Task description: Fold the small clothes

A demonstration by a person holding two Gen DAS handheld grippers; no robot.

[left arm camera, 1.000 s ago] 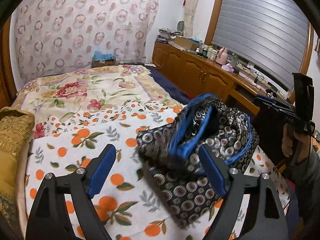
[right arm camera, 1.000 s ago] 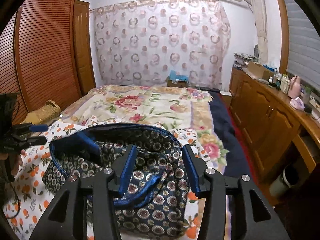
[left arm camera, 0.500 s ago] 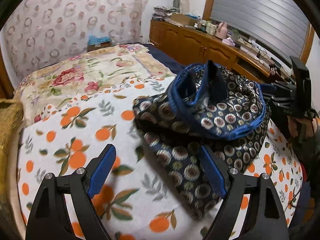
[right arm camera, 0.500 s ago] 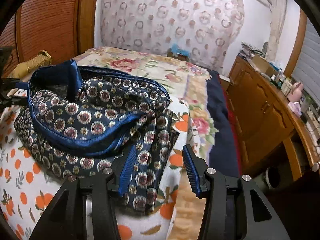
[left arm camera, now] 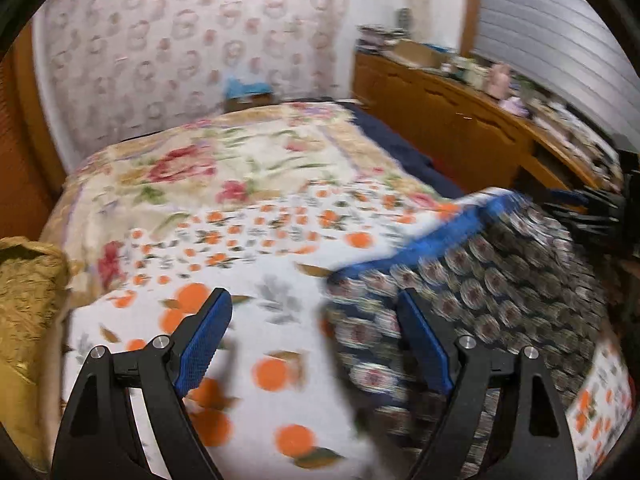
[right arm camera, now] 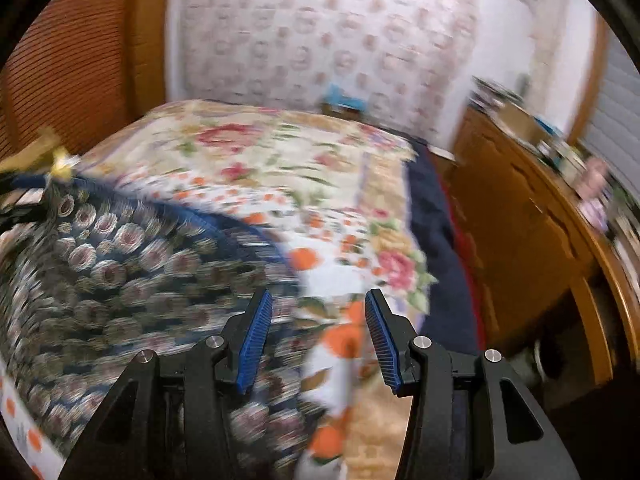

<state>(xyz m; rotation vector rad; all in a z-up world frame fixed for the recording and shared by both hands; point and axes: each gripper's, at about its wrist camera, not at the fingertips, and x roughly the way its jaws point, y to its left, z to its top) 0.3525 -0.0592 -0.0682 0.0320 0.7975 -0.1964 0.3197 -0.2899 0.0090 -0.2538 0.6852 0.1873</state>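
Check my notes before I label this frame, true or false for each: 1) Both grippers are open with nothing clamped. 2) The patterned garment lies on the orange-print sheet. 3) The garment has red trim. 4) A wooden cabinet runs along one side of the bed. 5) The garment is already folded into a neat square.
1) True: the left gripper and the right gripper both stand open, and no pad presses cloth.
2) True: the patterned garment lies on the orange-print sheet.
3) False: its trim is blue.
4) True: the wooden cabinet runs beside the bed.
5) False: it lies in a loose heap.
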